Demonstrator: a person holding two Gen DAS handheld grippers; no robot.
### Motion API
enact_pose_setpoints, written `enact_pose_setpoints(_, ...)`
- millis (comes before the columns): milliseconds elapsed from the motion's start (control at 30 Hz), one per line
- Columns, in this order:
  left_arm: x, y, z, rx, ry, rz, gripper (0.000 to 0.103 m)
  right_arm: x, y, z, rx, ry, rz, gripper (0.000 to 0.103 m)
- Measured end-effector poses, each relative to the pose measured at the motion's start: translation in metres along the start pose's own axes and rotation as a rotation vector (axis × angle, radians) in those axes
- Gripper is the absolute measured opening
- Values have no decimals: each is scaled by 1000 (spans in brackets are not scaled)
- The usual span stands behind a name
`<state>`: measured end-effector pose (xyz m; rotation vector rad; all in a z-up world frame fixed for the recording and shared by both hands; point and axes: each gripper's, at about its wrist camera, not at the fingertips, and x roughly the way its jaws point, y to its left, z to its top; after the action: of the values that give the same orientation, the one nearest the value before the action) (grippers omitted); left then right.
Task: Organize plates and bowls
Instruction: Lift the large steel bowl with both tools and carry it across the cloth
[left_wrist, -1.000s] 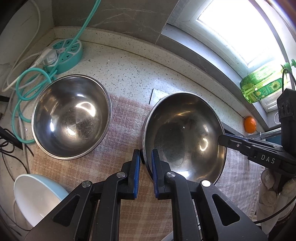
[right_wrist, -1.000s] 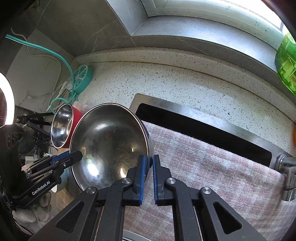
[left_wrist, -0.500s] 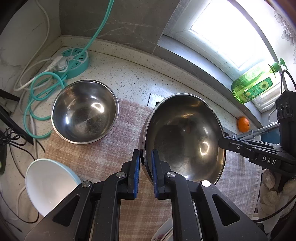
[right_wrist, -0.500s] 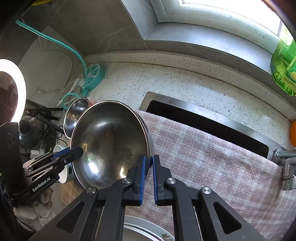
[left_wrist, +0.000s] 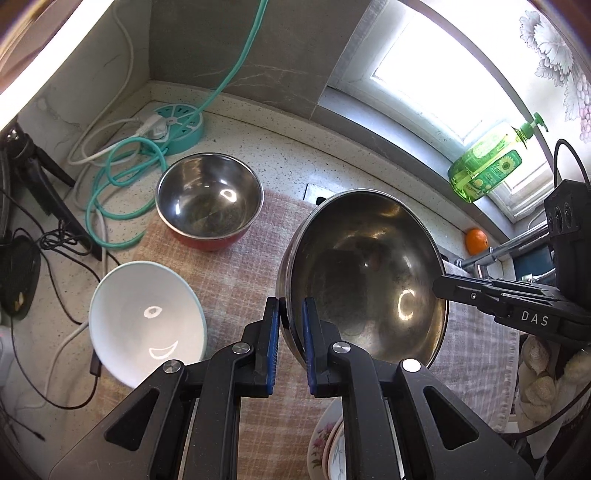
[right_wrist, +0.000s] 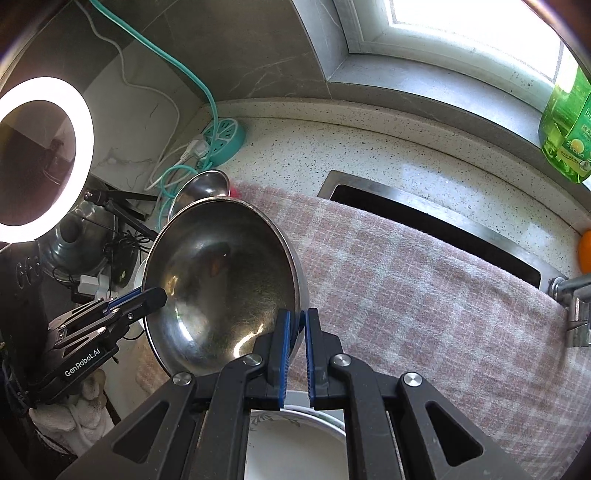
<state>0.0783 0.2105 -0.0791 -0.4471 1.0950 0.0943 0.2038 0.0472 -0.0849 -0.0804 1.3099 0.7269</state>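
Both grippers pinch opposite edges of one large, shallow stainless-steel bowl (left_wrist: 365, 280), which hangs tilted in mid-air above the pink-and-white checked cloth (left_wrist: 236, 280) spread on the speckled stone counter (left_wrist: 280, 155). In the left wrist view the left gripper (left_wrist: 290, 334) has its blue-padded jaws drawn narrow on the bowl's near-left rim at lower centre, and the right gripper (left_wrist: 441, 286) reaches in from the right edge of the frame to the far rim. The right wrist view shows the reverse: the right gripper (right_wrist: 297, 334) is clamped narrow on the rim at lower centre, and the left gripper (right_wrist: 162, 295) comes in from the lower left.

Only the left wrist view shows the whole of the smaller steel bowl with a red outside (left_wrist: 209, 201), standing upright on the cloth in the upper middle, and the pale blue ceramic bowl with a white inside (left_wrist: 147, 321) at the left, tilted at the cloth's edge. The right view catches just a sliver of the red-sided bowl behind the held one. The left view shows flowered plates (left_wrist: 330, 443) edge-on at the bottom; the right view looks down into a white plate with a leaf pattern (right_wrist: 295, 446) between its gripper's arms.

Only the right view shows the lit white ring light (right_wrist: 48, 147) at the left and the dark sink opening (right_wrist: 436, 229) beyond the cloth. Both show the round teal power strip (left_wrist: 177, 127) in the corner.
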Motion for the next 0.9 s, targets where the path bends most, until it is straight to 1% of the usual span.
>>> enact_pose_setpoints(267, -25, 17, -29, -31, -23, 10, 10, -3, 29, -21, -37, 3, 21, 7)
enact_pose_setpoints(433, -38, 32, -47, -56, -23, 13, 10, 0, 44, -35, -58, 17, 31, 8)
enact_pose_setpoints(600, -48, 48, -65, -89, -17, 19, 10, 8, 60, -50, -79, 40, 45, 8)
enact_pose_setpoints(733, -53, 61, -78, -109, -6, 26, 10, 19, 71, -60, -87, 76, 60, 8)
enact_pose_setpoints(900, -58, 72, -93, -128, -1, 35, 10, 28, 86, -73, -109, 95, 58, 8)
